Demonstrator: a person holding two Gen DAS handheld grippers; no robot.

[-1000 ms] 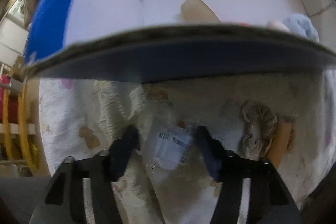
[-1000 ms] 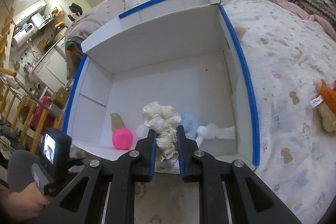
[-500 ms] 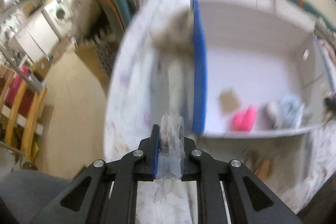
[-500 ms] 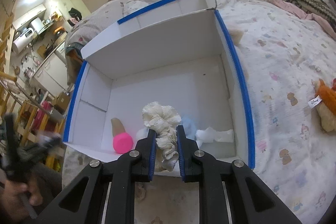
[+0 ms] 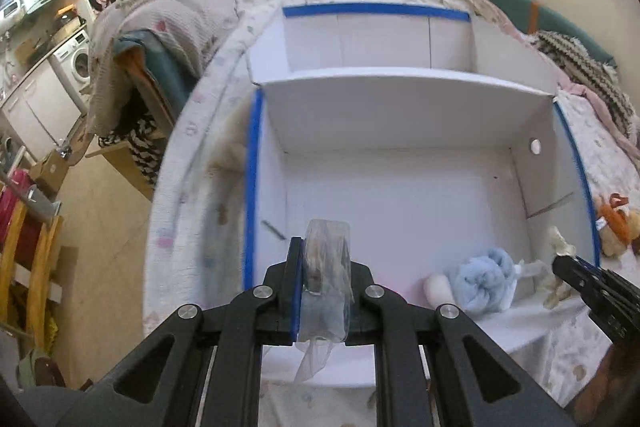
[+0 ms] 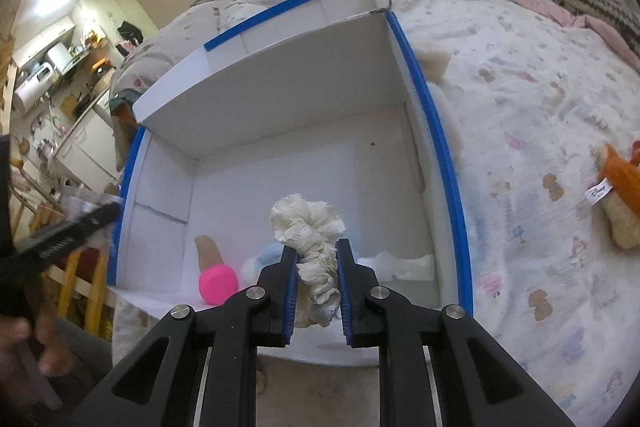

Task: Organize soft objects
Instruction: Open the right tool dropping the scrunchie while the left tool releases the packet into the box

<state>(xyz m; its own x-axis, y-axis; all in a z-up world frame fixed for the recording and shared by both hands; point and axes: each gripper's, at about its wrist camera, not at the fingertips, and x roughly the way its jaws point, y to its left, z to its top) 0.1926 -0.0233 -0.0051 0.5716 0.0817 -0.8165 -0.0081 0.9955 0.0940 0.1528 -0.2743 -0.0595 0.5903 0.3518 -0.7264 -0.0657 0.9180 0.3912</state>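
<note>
Left tongs clamp clear packet, contents unclear

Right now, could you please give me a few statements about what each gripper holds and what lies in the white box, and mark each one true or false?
1. The left gripper is shut on a clear plastic packet. True.
2. The right gripper is open and holds nothing. False: it is shut on a cream ruffled scrunchie.
3. A pink ball lies inside the white box. True.
4. The box's edges carry red tape. False: the tape is blue.
5. A light blue fluffy item lies in the box. True.
6. The orange plush toy is in the box. False: it lies on the bedsheet outside it.
</note>
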